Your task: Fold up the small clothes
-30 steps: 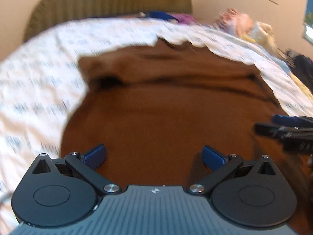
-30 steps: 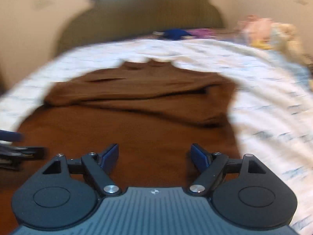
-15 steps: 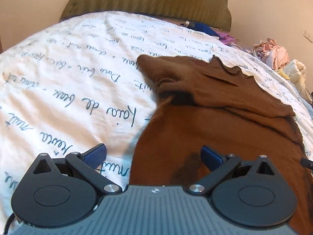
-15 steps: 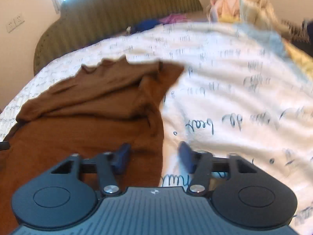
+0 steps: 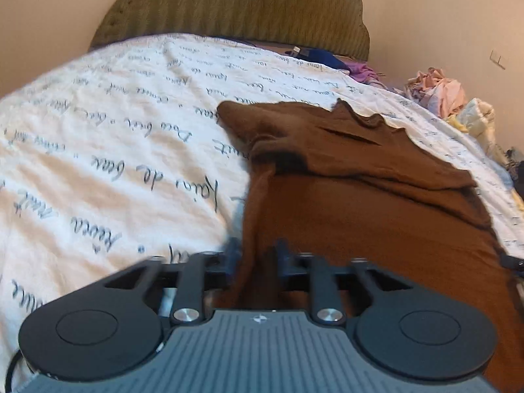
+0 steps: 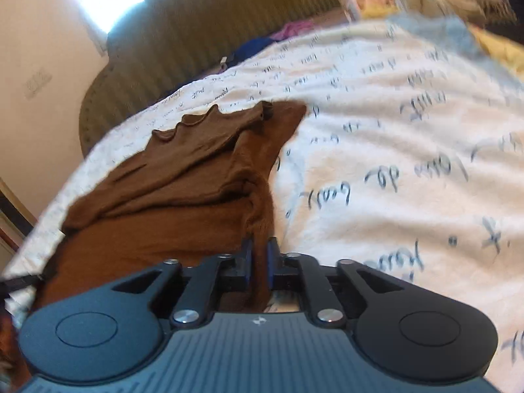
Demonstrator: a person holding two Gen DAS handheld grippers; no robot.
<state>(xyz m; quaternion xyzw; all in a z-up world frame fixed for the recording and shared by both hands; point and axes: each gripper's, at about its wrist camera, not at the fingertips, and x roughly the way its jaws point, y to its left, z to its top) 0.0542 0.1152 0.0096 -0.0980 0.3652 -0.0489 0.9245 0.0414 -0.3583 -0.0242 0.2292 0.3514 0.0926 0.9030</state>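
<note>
Right tool [image 6: 258, 263]: jaws have just been closing and are now narrow, pads pinching the right side edge of the brown top [image 6: 183, 196]; a strip of fabric runs straight up between the pads. Left tool [image 5: 253, 258]: jaws have just been closing, about half shut, with the top's left side edge bunched between them. The fingers are motion-blurred, so I cannot tell if the pads press yet; judged not fully clamped.

The top lies flat on the bed [image 5: 114, 150], spreading ahead of both tools. Its sleeves are already laid across the far part, and the wavy neckline sits farthest ahead. The printed quilt is bare outside each tool. Beyond are a green headboard [image 5: 235, 9] and a pile of other clothes [image 5: 439, 91], ahead and to the right of the left tool.

Step in hand, judged: grab both near corners of the hem for a bottom-to-top fold. To do it well:
- finish closing the left tool before any lift, or that side slips out
- pinch the top only, not the quilt underneath
- lift both sides evenly, keeping the hem taut between the tools
- carry it forward over the sleeves and land the hem square to the neckline
- keep it low so the folded sleeves don't get dragged
</note>
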